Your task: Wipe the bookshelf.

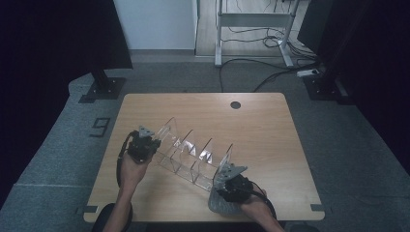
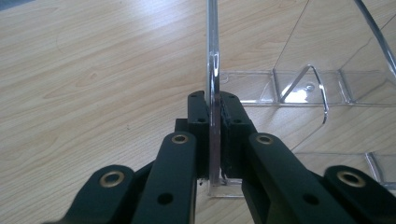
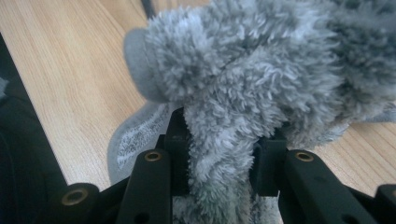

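A clear acrylic rack [image 1: 191, 152] with several upright dividers lies slantwise across the wooden table [image 1: 261, 130]. My left gripper [image 1: 151, 143] is shut on the rack's end panel [image 2: 213, 70] at its near-left end; the thin clear sheet stands edge-on between the black pads [image 2: 200, 116]. My right gripper [image 1: 223, 182] sits near the table's front edge, by the rack's other end, shut on a fluffy grey cloth [image 3: 243, 79]. The cloth [image 1: 223, 205] bunches between the pads [image 3: 177, 149] and spills onto the wood under the hand.
A round cable hole [image 1: 235, 105] marks the table's far side. Black stands [image 1: 102, 82] rise beyond the far corners, and cables [image 1: 261, 67] trail over the grey floor by a white frame [image 1: 254, 21].
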The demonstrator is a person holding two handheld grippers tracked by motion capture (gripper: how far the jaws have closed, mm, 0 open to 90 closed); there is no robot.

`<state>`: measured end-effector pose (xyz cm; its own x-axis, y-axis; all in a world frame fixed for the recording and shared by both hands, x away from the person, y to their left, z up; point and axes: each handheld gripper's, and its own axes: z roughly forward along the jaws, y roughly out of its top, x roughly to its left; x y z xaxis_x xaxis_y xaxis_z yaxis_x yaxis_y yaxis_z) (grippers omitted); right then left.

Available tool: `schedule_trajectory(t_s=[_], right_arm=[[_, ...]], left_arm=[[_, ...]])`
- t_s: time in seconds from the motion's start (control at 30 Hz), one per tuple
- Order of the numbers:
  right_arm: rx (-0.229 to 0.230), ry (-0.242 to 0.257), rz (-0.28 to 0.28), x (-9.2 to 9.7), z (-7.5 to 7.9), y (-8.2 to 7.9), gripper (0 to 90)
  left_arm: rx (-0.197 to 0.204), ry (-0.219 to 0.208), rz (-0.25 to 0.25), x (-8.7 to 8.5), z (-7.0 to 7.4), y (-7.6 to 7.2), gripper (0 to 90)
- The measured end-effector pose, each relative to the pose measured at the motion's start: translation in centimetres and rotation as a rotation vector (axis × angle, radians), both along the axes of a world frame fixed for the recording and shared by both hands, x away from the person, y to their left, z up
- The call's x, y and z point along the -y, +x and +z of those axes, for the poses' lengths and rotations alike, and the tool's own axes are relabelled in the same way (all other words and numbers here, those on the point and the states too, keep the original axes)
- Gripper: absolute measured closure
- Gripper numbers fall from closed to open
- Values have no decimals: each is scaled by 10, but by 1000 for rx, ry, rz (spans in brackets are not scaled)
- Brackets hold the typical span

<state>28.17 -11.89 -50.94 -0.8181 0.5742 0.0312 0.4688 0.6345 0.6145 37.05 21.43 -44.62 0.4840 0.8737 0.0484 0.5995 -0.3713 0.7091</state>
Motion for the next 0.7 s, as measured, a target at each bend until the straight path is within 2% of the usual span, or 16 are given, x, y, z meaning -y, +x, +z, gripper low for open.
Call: schedule_trajectory(t_s=[0.2,0.37,0.7], right_arm=[[1,6,-3,7,3,1,662],[33,9,-10,20,10,-1,668],[87,48,-71,51,34,4,670]], left_arm=[[-2,-2,-14,-1,0,0,849],[-2,-2,-24,-2,0,1,848],[0,1,-35,-3,0,1,839]])
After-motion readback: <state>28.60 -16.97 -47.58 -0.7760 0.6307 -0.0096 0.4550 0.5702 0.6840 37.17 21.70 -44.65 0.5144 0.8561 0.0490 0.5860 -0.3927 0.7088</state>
